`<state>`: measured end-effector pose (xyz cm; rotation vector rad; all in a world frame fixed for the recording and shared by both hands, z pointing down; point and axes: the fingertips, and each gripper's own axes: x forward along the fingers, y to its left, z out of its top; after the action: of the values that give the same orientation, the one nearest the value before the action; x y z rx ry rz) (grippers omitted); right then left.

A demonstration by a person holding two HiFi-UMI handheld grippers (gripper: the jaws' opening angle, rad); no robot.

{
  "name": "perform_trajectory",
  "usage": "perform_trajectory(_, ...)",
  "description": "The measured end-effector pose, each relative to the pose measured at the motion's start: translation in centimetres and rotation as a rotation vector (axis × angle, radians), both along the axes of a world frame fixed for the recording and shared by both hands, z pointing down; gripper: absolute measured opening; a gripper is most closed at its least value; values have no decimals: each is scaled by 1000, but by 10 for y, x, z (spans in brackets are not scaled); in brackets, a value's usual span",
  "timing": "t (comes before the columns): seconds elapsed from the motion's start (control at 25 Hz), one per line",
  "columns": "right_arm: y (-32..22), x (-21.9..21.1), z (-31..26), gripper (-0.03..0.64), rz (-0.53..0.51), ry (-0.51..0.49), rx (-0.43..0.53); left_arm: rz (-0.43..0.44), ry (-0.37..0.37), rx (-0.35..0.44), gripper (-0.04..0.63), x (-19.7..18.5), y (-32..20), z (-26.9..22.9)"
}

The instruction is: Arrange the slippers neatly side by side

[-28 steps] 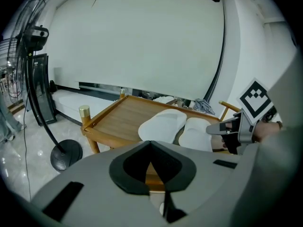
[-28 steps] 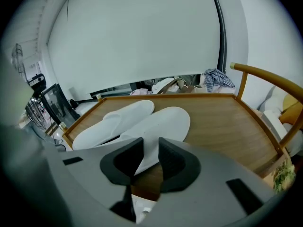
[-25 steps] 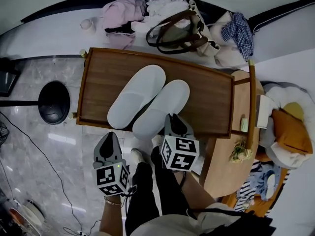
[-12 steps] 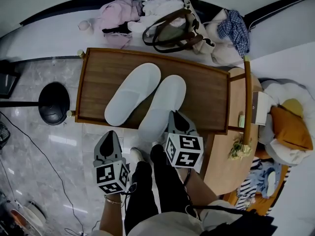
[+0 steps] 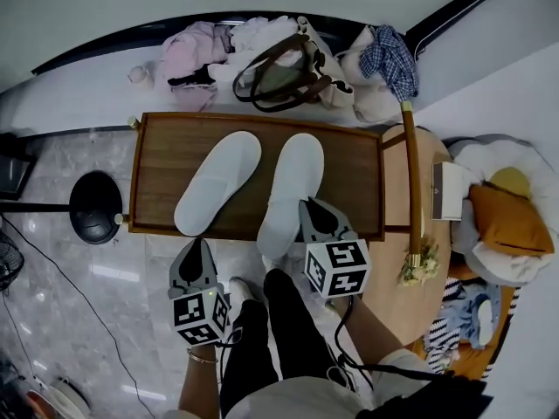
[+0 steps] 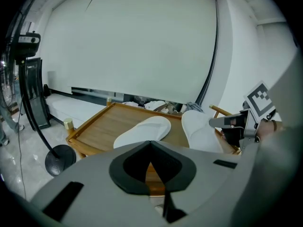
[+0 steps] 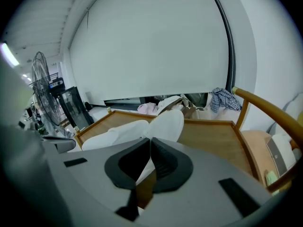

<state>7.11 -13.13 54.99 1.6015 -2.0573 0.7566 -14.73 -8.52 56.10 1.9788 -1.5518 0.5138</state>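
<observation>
Two white slippers lie on a low wooden table [image 5: 166,147]. The left slipper [image 5: 217,182] [image 6: 142,130] [image 7: 116,134] rests diagonally, toe to the far right. The right slipper [image 5: 288,190] [image 6: 201,131] [image 7: 165,124] points nearly straight away, its heel end raised off the wood. My right gripper [image 5: 307,206] [image 7: 150,143] is shut on that slipper's right edge near the heel; the left gripper view shows it there too [image 6: 227,123]. My left gripper [image 5: 196,244] [image 6: 150,145] hovers before the table's front edge, shut and holding nothing.
Handbags and clothes [image 5: 279,59] are piled on the white ledge behind the table. A black stand base [image 5: 96,206] sits on the marble floor at left. A round wooden side table [image 5: 410,260] and cushions [image 5: 511,221] are at right. The person's legs [image 5: 262,330] stand in front.
The right slipper has swung from a diagonal to pointing almost straight away and has separated from the left slipper. My right gripper rose and moved right with it. The left gripper shifted slightly.
</observation>
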Motion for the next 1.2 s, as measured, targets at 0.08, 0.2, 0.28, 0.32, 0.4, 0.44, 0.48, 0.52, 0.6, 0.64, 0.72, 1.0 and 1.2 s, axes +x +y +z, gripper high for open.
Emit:
perform_trajectory(0.08,-1,6,-4,38,-24,-18,10,8,0,6,8,9,-3,-4)
perform_trajectory(0.2,-5,16,-6,38,-59,-46,15,20,0,15,8,23,-8,-9)
perform_trajectory(0.28,-8,22,-6,38,-81,-65,9,28,0,21,9,31,-12,-12)
perform_trajectory(0.32,-10,25,-5,38,-92,-72,5,31,-1,22,8,35,-13,-13)
perform_trajectory(0.4,-13,31,-3,38,-115,-76,-1,36,-2,20,8,43,-13,-13)
perform_trajectory(0.44,-15,33,-1,38,-128,-76,-3,39,-2,18,8,46,-14,-13)
perform_trajectory(0.48,-16,36,1,38,-141,-75,-5,41,-3,15,9,50,-14,-13)
perform_trajectory(0.52,-18,38,3,38,-153,-74,-9,44,-4,12,8,54,-14,-12)
perform_trajectory(0.6,-22,43,8,38,-173,-69,-16,48,-5,7,9,61,-14,-10)
perform_trajectory(0.64,-24,45,10,38,-183,-63,-20,50,-6,5,9,64,-14,-9)
perform_trajectory(0.72,-27,48,16,38,-200,-50,-26,52,-8,2,8,69,-15,-8)
perform_trajectory(1.0,-39,55,36,38,-233,-3,-40,46,-18,-7,8,78,-15,-3)
perform_trajectory(1.2,-43,56,45,38,-235,26,-59,42,-22,-21,9,78,-11,1)
